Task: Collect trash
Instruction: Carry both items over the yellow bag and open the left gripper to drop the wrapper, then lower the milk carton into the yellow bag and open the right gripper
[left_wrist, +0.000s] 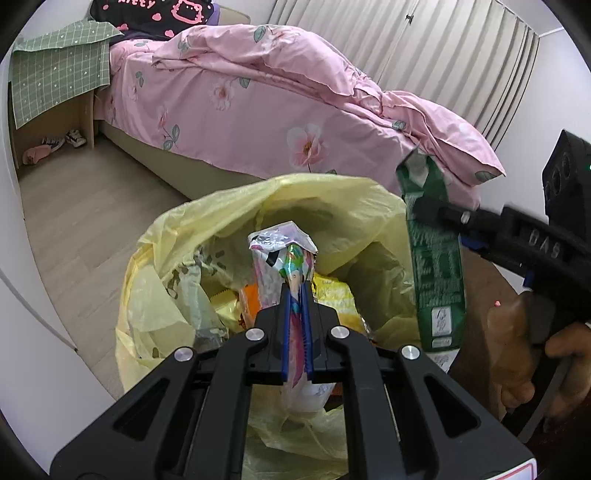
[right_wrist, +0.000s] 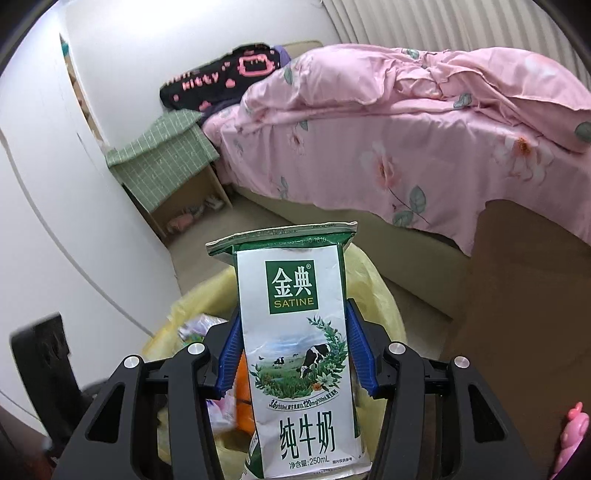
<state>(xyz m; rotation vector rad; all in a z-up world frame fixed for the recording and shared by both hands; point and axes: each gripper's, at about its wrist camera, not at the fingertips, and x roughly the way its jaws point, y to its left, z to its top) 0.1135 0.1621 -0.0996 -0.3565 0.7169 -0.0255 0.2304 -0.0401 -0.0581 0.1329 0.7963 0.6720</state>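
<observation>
A yellow trash bag (left_wrist: 332, 206) stands open below both grippers, with several wrappers inside. My left gripper (left_wrist: 297, 288) is shut on a colourful foil wrapper (left_wrist: 280, 251), which it holds upright over the bag's mouth. To its right hangs a green and white milk carton (left_wrist: 437, 280), gripped near its top by my right gripper (left_wrist: 428, 212). In the right wrist view the carton (right_wrist: 295, 332) fills the space between the blue pads (right_wrist: 231, 354), which press on both its sides. It hangs over the bag's rim (right_wrist: 373, 280).
A bed with a pink floral duvet (left_wrist: 258, 110) runs behind the bag. A low stand under a green checked cloth (left_wrist: 55, 74) sits at the far left on the wooden floor (left_wrist: 74, 221). A brown surface (right_wrist: 517, 295) lies right. A hand (left_wrist: 561, 350) holds the right gripper.
</observation>
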